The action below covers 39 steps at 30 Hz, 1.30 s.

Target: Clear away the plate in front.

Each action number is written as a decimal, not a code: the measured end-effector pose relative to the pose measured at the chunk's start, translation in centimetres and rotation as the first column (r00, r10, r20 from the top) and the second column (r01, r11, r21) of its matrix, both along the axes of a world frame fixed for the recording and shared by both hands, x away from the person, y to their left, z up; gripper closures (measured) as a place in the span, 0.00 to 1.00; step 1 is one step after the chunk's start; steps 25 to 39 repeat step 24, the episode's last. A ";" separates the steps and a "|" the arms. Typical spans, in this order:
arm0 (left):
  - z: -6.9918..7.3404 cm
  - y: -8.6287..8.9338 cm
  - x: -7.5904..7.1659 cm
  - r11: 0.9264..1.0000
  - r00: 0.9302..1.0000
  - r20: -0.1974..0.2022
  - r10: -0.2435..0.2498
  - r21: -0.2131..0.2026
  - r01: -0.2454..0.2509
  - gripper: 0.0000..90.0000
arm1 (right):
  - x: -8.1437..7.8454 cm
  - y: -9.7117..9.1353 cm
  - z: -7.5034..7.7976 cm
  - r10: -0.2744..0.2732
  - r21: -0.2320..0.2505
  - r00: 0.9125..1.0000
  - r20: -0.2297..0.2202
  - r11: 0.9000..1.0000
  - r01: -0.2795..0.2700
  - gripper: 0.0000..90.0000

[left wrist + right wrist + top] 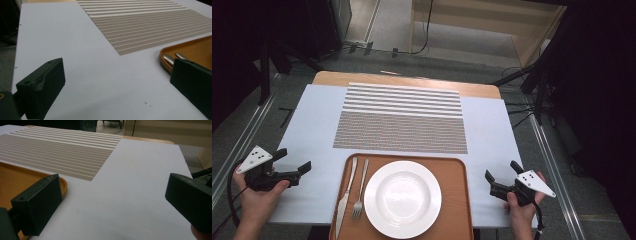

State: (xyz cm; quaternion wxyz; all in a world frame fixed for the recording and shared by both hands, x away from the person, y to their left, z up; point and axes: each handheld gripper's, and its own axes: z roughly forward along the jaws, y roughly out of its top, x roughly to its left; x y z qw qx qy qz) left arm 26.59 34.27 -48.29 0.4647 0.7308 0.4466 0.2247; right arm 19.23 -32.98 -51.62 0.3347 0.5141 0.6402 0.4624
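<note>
High view: 2 grippers, left (294,167) and right (501,180), are held wide open and empty beside a tray (457,200). On it a plate (402,198), knife (345,197) and fork (359,192) are seen. The plate is judged rigid, slippery and breakable, best gripped at its rim.

A round white ceramic plate (402,198) lies empty on an orange-brown tray (456,200), right of a steel knife (345,197) and fork (359,192).
</note>
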 end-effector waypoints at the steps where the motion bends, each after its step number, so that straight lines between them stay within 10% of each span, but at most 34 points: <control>1: 0.0 0.1 0.0 1.000 1.000 0.001 0.001 0.006 -0.001 0.00 | 0.0 0.0 0.0 0.000 0.000 1.000 0.000 1.000 0.000 0.00; 39: -0.6 0.0 0.1 1.000 1.000 -0.004 -0.002 0.012 0.002 0.00 | 0.1 0.1 0.0 0.013 -0.013 1.000 0.003 1.000 -0.013 0.00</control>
